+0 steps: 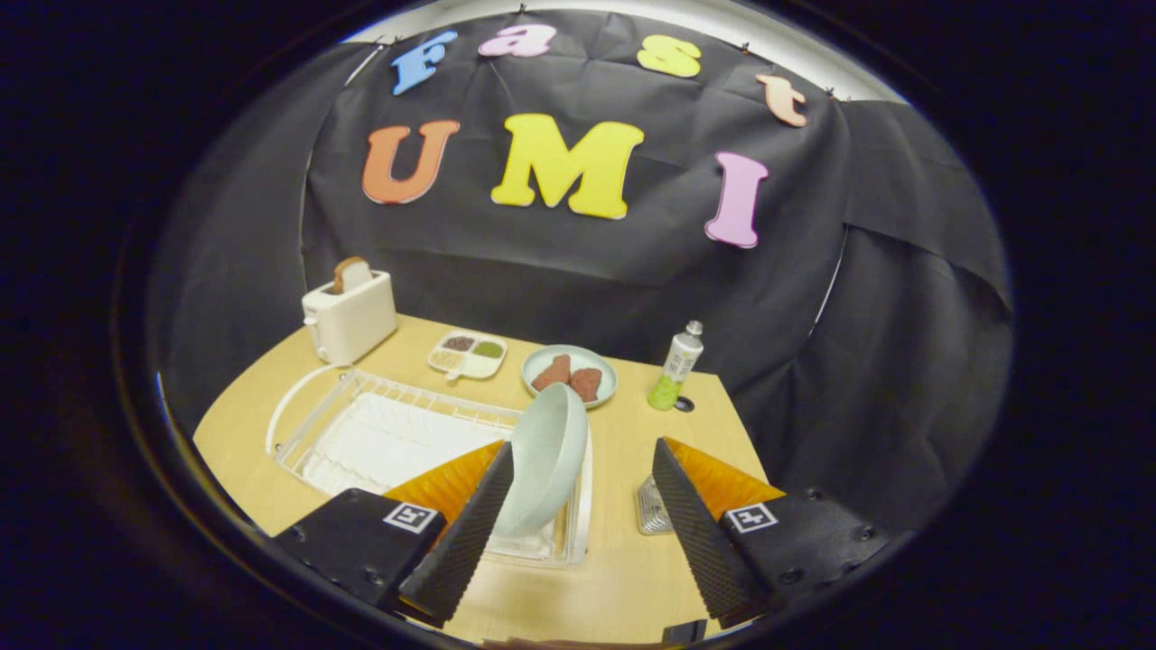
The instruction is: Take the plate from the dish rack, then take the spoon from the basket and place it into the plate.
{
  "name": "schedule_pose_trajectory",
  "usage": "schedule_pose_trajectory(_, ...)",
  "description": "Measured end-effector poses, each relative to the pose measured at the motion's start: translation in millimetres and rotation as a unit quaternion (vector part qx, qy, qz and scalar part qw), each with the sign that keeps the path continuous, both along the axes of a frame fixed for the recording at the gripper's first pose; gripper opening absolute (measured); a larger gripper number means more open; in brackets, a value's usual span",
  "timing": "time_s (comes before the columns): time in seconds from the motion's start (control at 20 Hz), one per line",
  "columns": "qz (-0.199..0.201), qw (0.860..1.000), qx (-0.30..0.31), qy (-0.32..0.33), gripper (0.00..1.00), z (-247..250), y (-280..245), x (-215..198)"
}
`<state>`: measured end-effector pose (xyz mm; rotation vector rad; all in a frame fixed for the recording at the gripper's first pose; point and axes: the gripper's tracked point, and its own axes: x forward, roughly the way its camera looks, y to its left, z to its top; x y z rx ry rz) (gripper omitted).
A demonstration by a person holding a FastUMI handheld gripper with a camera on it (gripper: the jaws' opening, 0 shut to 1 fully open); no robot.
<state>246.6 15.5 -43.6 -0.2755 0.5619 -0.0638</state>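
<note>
Behind the dish rack (388, 433) stand a toaster (350, 316) holding bread, a divided snack tray (467, 354), a food plate (571, 375) and a bottle (675, 368) (label unreadable). Upright at the rack's near end, the pale plate (545, 460) sits just ahead of the gripper (578, 492), fingers apart.

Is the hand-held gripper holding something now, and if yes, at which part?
Nothing is held. The hand-held gripper is open; the plate stands on edge in the rack, next to one finger.
</note>
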Motion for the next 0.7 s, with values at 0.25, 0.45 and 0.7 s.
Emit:
schedule_pose_trajectory(0.25, -0.042, 0.991, 0.027, 0.126, 0.97, -17, -8, 43)
schedule_pose_trajectory(0.45, -0.064, 0.966, 0.066, 0.242, 0.84, -34, -8, 65)
schedule_pose_trajectory(0.7, -0.077, 0.948, 0.017, 0.308, 0.5, -53, -13, 82)
